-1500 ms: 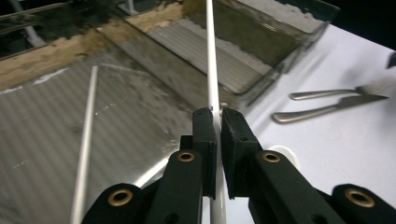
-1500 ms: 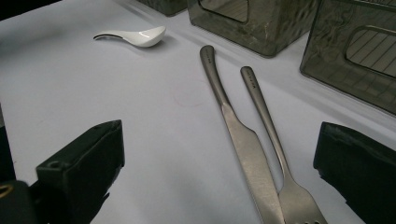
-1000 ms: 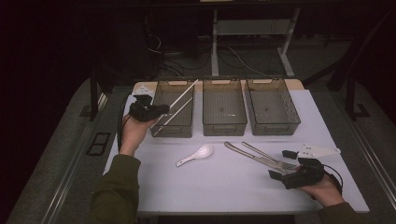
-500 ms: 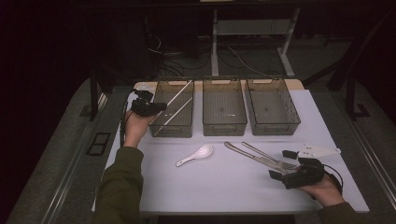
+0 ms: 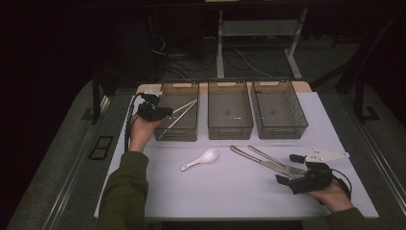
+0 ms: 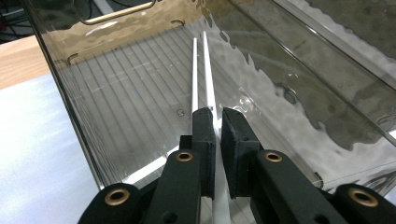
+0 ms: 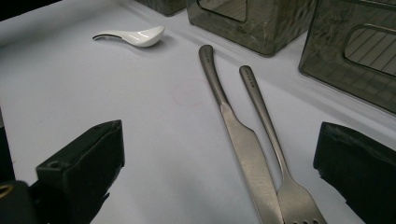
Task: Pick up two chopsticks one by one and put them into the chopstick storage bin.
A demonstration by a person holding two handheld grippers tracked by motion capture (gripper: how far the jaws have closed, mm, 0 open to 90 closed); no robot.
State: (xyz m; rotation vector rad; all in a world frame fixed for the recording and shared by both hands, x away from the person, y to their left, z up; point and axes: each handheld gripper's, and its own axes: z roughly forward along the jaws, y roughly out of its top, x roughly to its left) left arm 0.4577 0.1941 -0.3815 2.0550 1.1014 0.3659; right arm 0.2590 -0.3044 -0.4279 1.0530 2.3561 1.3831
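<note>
My left gripper (image 5: 164, 113) is shut on a pair of white chopsticks (image 5: 181, 112) that slant down into the left smoky bin (image 5: 175, 137). In the left gripper view the two sticks (image 6: 200, 70) run from between the jaws (image 6: 217, 114) over the bin's ribbed floor (image 6: 121, 93). At the front right of the table my right gripper (image 5: 287, 168) is open, its jaws on either side of a steel knife (image 5: 251, 157) and fork (image 5: 274, 162). In the right gripper view, knife (image 7: 243, 140) and fork (image 7: 261, 105) lie side by side between the jaws (image 7: 219, 140).
A white ceramic spoon (image 5: 201, 159) lies mid-table, also in the right gripper view (image 7: 133, 36). The middle bin (image 5: 230, 132) and the right bin (image 5: 282, 132) stand beside the left one. The white tabletop (image 5: 215, 191) ends at dark floor on all sides.
The chopsticks' far tips have dropped lower into the left bin, and the left gripper has shifted slightly. The right gripper has stayed in place.
</note>
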